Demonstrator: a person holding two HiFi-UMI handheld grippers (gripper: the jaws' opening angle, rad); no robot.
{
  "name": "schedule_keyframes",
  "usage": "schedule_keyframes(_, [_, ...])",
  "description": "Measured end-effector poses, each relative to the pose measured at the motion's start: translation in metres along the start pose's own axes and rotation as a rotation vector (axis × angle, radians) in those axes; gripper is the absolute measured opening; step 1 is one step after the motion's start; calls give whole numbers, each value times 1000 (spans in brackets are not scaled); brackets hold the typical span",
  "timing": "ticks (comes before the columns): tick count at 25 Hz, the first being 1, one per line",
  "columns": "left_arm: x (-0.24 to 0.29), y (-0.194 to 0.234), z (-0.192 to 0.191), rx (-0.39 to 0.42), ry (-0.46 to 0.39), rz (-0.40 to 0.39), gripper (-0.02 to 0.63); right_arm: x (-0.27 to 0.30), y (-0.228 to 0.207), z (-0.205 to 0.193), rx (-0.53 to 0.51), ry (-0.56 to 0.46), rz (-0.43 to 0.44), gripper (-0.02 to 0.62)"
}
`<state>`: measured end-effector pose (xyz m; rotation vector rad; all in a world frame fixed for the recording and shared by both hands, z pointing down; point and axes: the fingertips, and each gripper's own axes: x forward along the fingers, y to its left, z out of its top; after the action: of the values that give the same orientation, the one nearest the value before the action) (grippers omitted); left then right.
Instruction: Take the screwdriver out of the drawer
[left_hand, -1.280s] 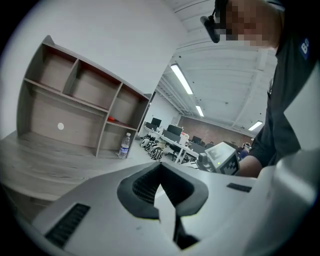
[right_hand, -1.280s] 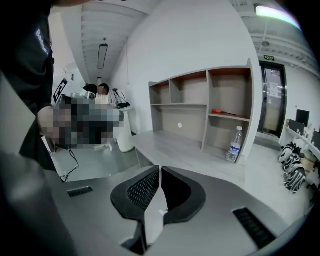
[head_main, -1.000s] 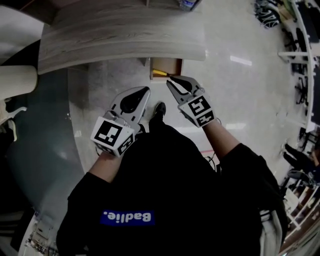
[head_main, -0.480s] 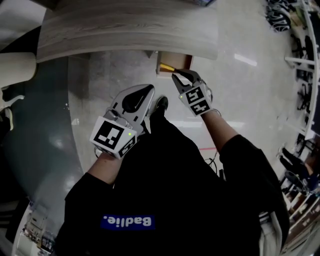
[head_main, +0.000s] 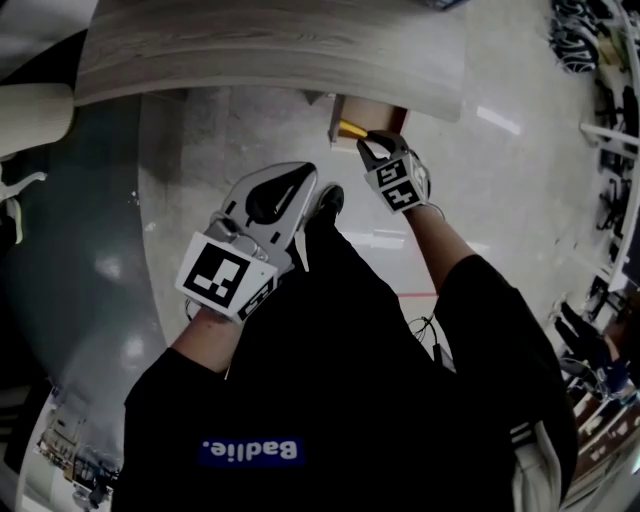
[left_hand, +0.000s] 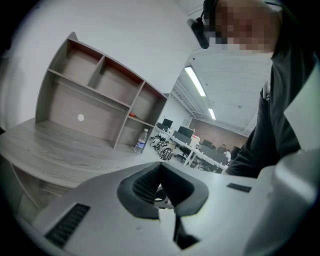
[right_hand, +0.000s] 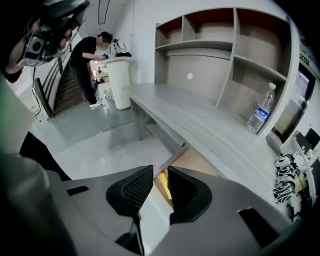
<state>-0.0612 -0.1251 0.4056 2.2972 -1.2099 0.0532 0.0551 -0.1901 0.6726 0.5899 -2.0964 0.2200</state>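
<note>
The drawer (head_main: 375, 113) stands pulled out under the desk's front edge, its pale wood inside (right_hand: 200, 162) showing. In it lies the screwdriver (head_main: 351, 128) with a yellow handle. My right gripper (head_main: 372, 142) points steeply down at the drawer's near side, just above the handle. Its jaws have just been opening and stand apart; the yellow screwdriver (right_hand: 163, 184) shows in the gap of the right gripper (right_hand: 159, 171), and the pads do not press on it. My left gripper (head_main: 302, 176) hangs lower left over the floor, jaws together and empty; in the left gripper view the left gripper (left_hand: 160, 168) points across the desk.
The grey wood desk (head_main: 250, 55) runs across the top, with a shelf unit (right_hand: 225, 55) on it and a water bottle (right_hand: 261, 112). My shoe (head_main: 326, 199) is on the pale floor beside the left gripper. A white round bin (right_hand: 119, 82) and a person stand far left.
My right gripper has gone down and forward to the drawer, shrinking in the head view, and its jaws have spread. The left gripper has shifted only slightly.
</note>
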Motion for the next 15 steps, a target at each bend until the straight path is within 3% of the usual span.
schedule_keyframes(15, [-10, 39, -20, -34, 8, 60, 2, 88, -7, -50, -53, 164, 19, 118])
